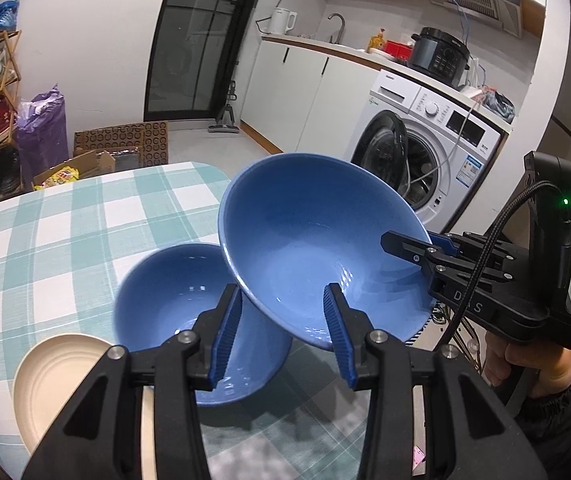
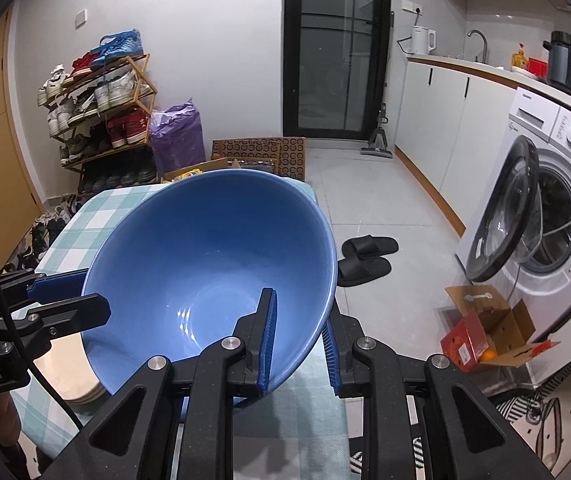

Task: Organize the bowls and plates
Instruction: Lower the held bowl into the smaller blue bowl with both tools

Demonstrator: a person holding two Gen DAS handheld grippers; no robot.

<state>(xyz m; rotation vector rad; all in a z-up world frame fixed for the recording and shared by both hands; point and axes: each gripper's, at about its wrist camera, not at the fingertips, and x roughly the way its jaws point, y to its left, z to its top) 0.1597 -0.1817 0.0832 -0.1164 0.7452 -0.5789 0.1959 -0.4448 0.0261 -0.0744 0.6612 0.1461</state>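
A large blue bowl (image 1: 305, 232) (image 2: 205, 248) hangs tilted above the checked table (image 1: 45, 240), held from two sides. My right gripper (image 2: 299, 320) (image 1: 409, 242) is shut on its right rim, one pad inside and one outside. My left gripper (image 1: 281, 292) (image 2: 93, 292) is shut on the opposite rim, and the bowl's wall crosses slantwise between its pads. Under the large bowl a smaller blue bowl (image 1: 173, 300) stands on the table. A stack of beige plates (image 1: 57, 372) (image 2: 65, 376) lies at the table's near left.
A washing machine (image 1: 425, 152) (image 2: 545, 208) with its door open stands to the right of the table. Black slippers (image 2: 365, 256) and an open cardboard box (image 2: 485, 328) lie on the floor. A shoe rack (image 2: 101, 112) stands beyond the table. A person's hand (image 1: 525, 368) holds the right gripper's handle.
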